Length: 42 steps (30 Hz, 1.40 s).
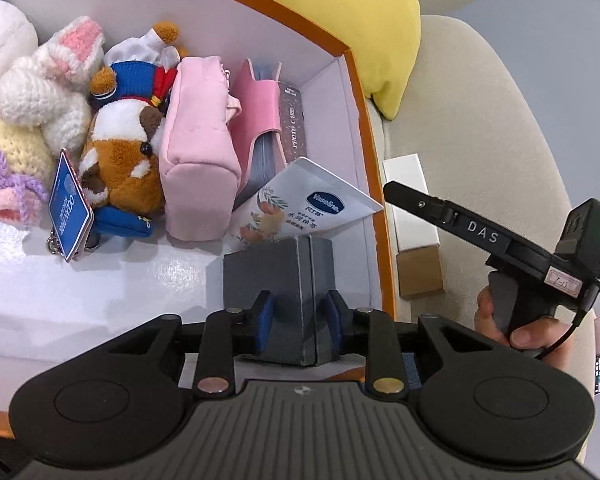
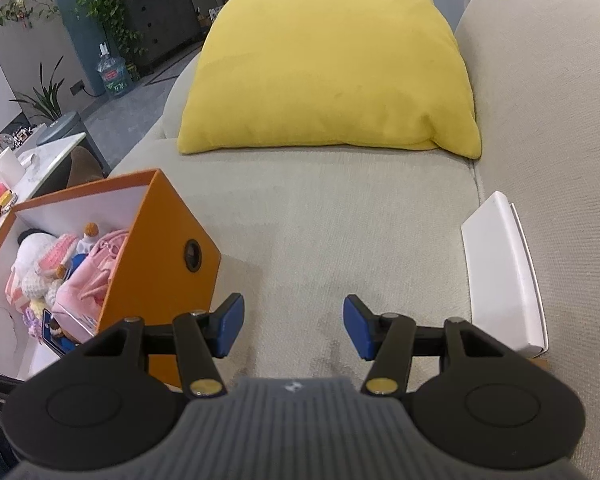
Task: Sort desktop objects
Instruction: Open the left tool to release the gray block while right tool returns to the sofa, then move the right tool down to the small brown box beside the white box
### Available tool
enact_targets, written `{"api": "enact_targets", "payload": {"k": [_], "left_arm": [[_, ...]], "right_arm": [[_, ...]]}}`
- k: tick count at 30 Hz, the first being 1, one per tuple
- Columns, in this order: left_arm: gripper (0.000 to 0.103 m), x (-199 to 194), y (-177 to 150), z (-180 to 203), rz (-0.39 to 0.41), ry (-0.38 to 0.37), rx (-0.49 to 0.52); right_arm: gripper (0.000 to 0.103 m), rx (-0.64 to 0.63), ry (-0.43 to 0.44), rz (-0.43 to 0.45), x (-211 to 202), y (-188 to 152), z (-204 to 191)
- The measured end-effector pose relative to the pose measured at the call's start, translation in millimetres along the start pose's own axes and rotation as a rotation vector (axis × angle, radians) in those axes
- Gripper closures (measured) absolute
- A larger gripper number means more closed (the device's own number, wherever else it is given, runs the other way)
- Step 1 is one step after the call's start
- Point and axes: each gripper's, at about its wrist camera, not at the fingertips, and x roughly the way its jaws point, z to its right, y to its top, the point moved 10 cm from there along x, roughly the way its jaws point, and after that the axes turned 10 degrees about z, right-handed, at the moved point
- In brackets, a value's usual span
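My left gripper (image 1: 300,312) is shut on a dark grey box (image 1: 278,280) and holds it upright inside the orange storage box (image 1: 370,152), near its right wall. In front of the grey box lies a white Vaseline pack (image 1: 312,200). Further in stand a pink pouch (image 1: 196,152), a pink photo album (image 1: 260,120) and several plush toys (image 1: 116,140). My right gripper (image 2: 294,326) is open and empty over the beige sofa seat (image 2: 340,220), right of the orange box (image 2: 164,256). It also shows in the left wrist view (image 1: 496,236).
A white flat box (image 2: 500,280) lies on the sofa at the right, also seen beside the orange box (image 1: 410,196) with a brown cardboard piece (image 1: 420,274). A yellow cushion (image 2: 328,68) rests at the sofa's back. A side table (image 2: 32,168) stands far left.
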Motion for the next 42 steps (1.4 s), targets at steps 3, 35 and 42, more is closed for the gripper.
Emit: {"api": "enact_targets", "payload": {"k": [3,35,42], "left_arm": [[0.069,0,0,-8,-0.015,-0.029,-0.047],[0.052,-64,16,8,0.184,0.162,0.224],[0.052,-67,23,36,0.227,0.183,0.359]], "right_arm": [[0.046,0.002,0.002,-0.008,2,-1,0],[0.038,-0.116,-0.161,-0.099,-21,3,18],[0.034,-0.256,-0.294,-0.246,-45,3,64]]}}
